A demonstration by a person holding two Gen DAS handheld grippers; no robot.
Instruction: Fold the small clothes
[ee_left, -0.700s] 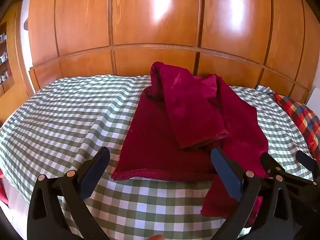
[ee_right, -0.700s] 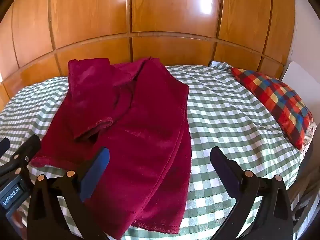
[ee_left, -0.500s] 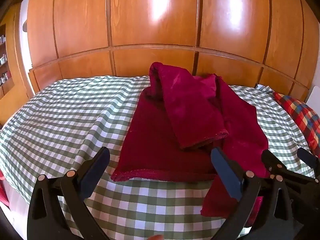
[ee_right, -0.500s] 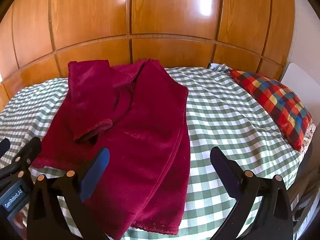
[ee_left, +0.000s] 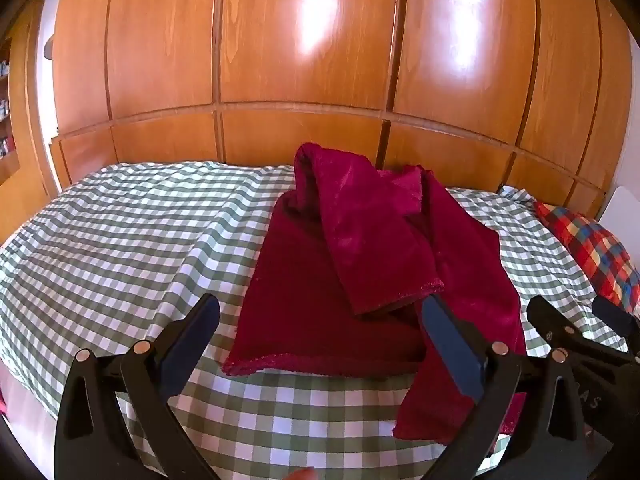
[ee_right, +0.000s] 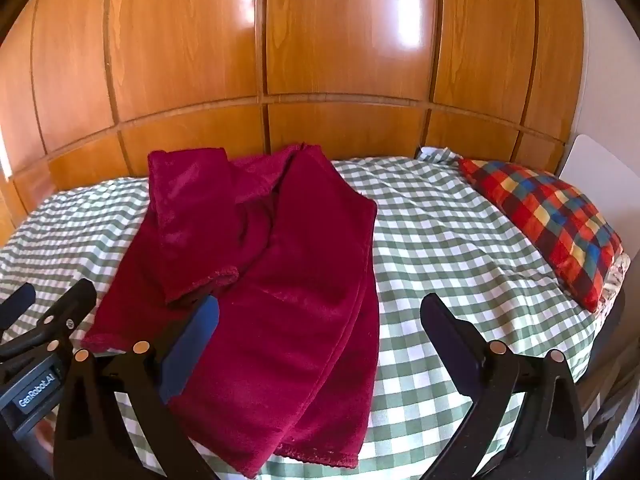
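No shift in garment (ee_left: 360, 280) since before; left tongs (ee_left: 320, 320) and right tongs (ee_right: 320, 320) both wide open, empty, above it

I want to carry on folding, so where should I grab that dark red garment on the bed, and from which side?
Take the dark red garment at its near hem corner, which hangs toward the bed edge. That stitched edge is thin and free, so the open right hand-held gripper could likely pinch it coming in low from the front.
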